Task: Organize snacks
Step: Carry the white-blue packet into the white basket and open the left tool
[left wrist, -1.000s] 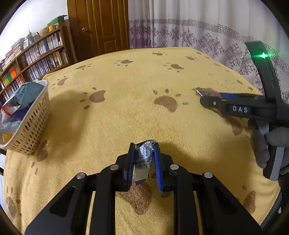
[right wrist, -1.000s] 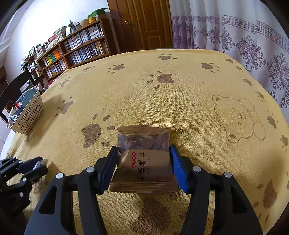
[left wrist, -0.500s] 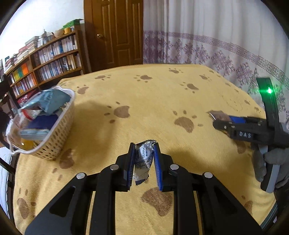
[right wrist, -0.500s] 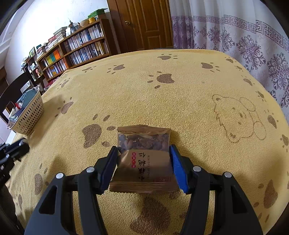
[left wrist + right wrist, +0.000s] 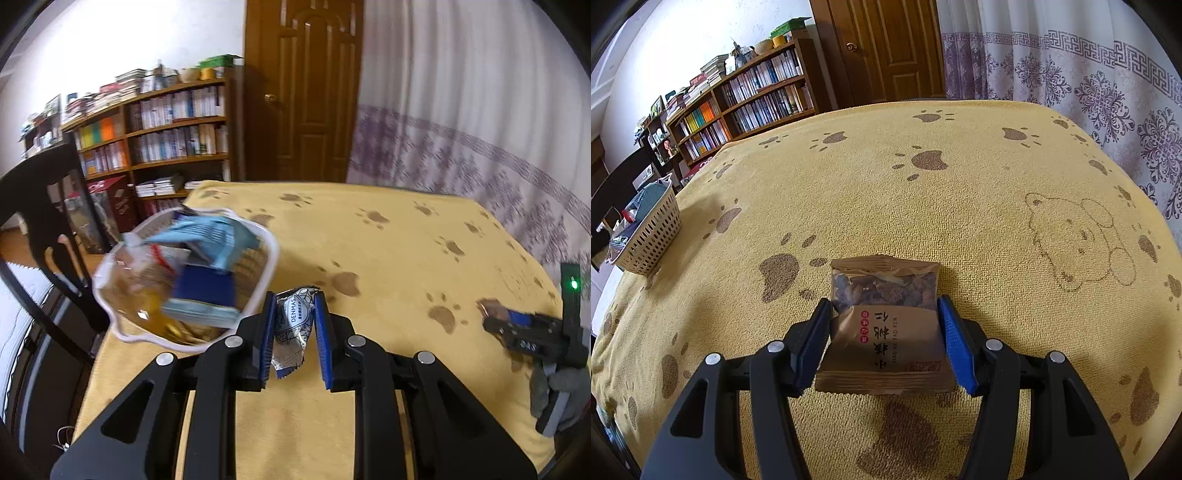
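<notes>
My left gripper (image 5: 294, 299) is shut on a small silver-white wrapped snack (image 5: 293, 325) marked DENMAS and holds it in the air just right of the white basket (image 5: 271, 243). Blue and clear snack packs fill the basket. In the right wrist view a brown nut packet (image 5: 886, 332) lies flat on the yellow paw-print cloth (image 5: 960, 206), and my right gripper (image 5: 883, 301) is shut on its two side edges. That same basket (image 5: 653, 236) appears far off at the table's left edge. The right gripper (image 5: 491, 314) also shows low at the right of the left wrist view.
A dark wooden chair (image 5: 40, 206) stands beside the basket, off the table's left edge. Bookshelves (image 5: 166, 136) and a brown door (image 5: 306, 92) lie behind, a patterned curtain (image 5: 1108, 85) to the right. A gloved hand (image 5: 557, 387) holds the right gripper.
My left gripper has carried the wrapped snack left and toward the basket, which now looms large just beside the fingers. The right gripper and its brown packet have stayed put.
</notes>
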Demonstrator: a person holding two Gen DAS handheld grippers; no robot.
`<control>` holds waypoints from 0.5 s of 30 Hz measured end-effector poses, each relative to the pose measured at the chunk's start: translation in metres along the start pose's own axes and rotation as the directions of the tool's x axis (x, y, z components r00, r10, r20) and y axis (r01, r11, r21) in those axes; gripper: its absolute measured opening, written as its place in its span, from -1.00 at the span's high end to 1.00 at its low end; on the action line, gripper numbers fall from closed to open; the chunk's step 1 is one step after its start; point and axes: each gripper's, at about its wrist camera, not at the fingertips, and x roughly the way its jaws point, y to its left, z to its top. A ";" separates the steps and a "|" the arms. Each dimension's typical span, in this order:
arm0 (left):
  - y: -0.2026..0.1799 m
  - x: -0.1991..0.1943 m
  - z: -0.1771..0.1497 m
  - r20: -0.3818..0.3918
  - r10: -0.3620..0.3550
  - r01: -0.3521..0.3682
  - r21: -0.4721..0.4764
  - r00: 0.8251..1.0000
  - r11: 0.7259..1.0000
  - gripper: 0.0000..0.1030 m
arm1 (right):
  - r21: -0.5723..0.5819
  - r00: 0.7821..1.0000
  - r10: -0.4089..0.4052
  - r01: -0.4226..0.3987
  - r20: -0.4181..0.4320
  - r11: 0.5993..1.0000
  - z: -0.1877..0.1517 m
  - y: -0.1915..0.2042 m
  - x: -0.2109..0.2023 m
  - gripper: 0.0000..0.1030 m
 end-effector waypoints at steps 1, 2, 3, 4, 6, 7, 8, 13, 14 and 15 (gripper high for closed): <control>0.007 -0.002 0.002 0.007 0.013 -0.013 -0.013 1.000 1.000 0.60 | 0.000 1.000 0.000 0.000 0.000 1.000 0.000 0.000 0.000 -0.14; 0.011 -0.002 0.003 0.011 0.020 -0.020 -0.019 1.000 1.000 0.60 | 0.000 1.000 0.000 0.000 0.000 1.000 0.000 0.000 0.000 -0.14; 0.018 -0.004 0.005 0.018 0.031 -0.031 -0.033 0.999 0.999 0.60 | 0.000 1.000 0.000 0.000 0.000 1.000 0.000 0.000 0.000 -0.13; 0.023 -0.005 0.006 0.022 0.039 -0.038 -0.045 0.999 0.998 0.60 | 0.000 1.000 0.000 0.000 0.000 1.000 0.000 0.000 0.000 -0.14; 0.035 -0.006 0.009 0.029 0.057 -0.055 -0.071 0.998 0.996 0.60 | 0.000 1.000 0.000 0.000 0.000 1.000 0.000 0.000 0.000 -0.14; 0.042 -0.006 0.010 0.031 0.067 -0.064 -0.084 0.997 0.994 0.60 | 0.000 1.000 0.000 0.000 0.000 1.000 0.000 0.000 0.000 -0.14; 0.047 -0.006 0.011 0.032 0.076 -0.072 -0.098 0.997 0.993 0.60 | 0.000 1.000 0.000 0.000 0.000 1.000 0.000 0.000 0.000 -0.14; 0.078 0.001 0.012 0.020 0.115 -0.110 -0.165 0.993 0.980 0.60 | 0.000 1.000 0.000 0.000 0.000 1.000 0.000 0.000 0.000 -0.14; 0.081 0.003 0.012 0.017 0.117 -0.113 -0.172 0.993 0.979 0.60 | 0.000 1.000 0.000 0.000 0.000 1.000 0.000 0.000 0.000 -0.14; 0.085 0.005 0.012 0.014 0.122 -0.118 -0.181 0.992 0.976 0.60 | 0.000 1.000 0.000 0.000 0.000 1.000 0.000 0.000 0.000 -0.14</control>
